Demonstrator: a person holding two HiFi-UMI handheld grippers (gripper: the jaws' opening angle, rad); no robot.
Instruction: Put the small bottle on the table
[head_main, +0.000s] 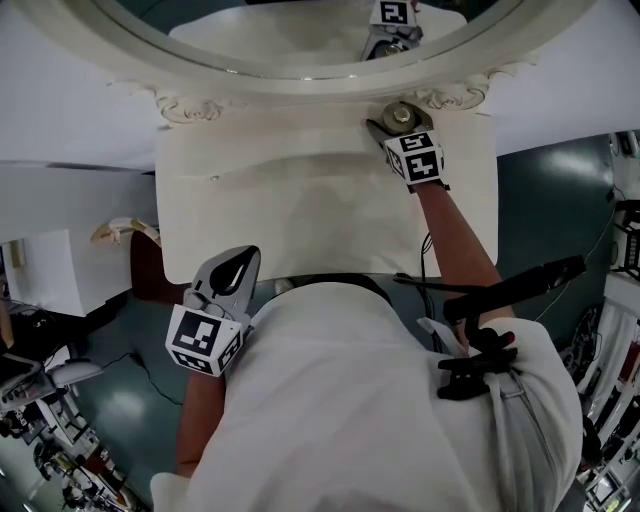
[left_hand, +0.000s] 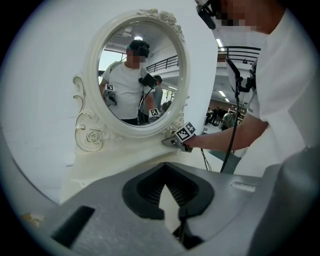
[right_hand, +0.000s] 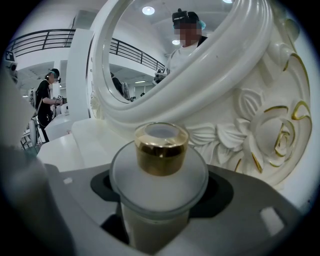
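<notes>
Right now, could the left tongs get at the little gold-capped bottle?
Probably not: the tabletop between is bare, but the left tongs hang at its near left corner, and the bottle, by the mirror, is clamped in the right tongs.

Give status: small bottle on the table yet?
Done: the small bottle is at the back right corner of the table, by the mirror frame. In hand: right gripper clamped on it, upright; whether its base rests on the table can't be told. Left to do: release and back off. Left gripper is shut, empty, at the near edge.
</notes>
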